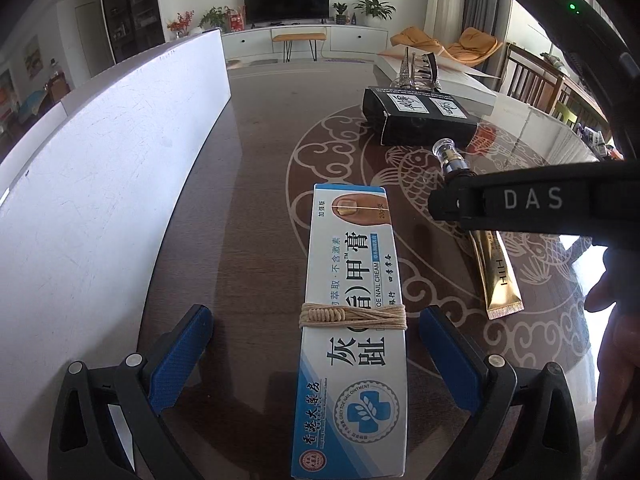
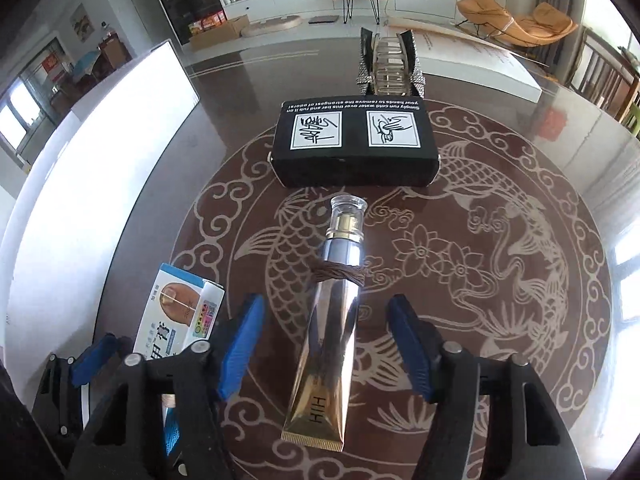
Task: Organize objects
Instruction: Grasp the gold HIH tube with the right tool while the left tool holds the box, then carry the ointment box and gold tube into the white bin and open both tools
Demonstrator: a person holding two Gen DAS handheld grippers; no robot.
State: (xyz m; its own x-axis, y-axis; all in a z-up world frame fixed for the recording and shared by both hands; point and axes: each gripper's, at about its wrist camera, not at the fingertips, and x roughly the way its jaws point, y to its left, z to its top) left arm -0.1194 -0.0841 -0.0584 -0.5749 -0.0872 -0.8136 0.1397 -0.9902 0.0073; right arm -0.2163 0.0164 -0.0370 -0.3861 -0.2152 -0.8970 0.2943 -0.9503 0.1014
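Observation:
A white-and-blue nail cream box (image 1: pixel 352 320) with a beige cord wound around its middle lies on the table between the blue pads of my open left gripper (image 1: pixel 316 356); it also shows in the right wrist view (image 2: pixel 180 312). A gold tube (image 2: pixel 328 340) with a clear cap and a brown cord around it lies between the pads of my open right gripper (image 2: pixel 326 344); neither pad touches it. The tube also shows in the left wrist view (image 1: pixel 496 268), under the right gripper's black body (image 1: pixel 532 204).
A black box (image 2: pixel 354 140) with white pictures lies beyond the tube. A sparkly hair clip (image 2: pixel 392 64) stands behind it. A white board (image 1: pixel 100 168) stands along the left. A white slab (image 2: pixel 480 60) lies far right. The table top (image 2: pixel 500 260) has a carp pattern.

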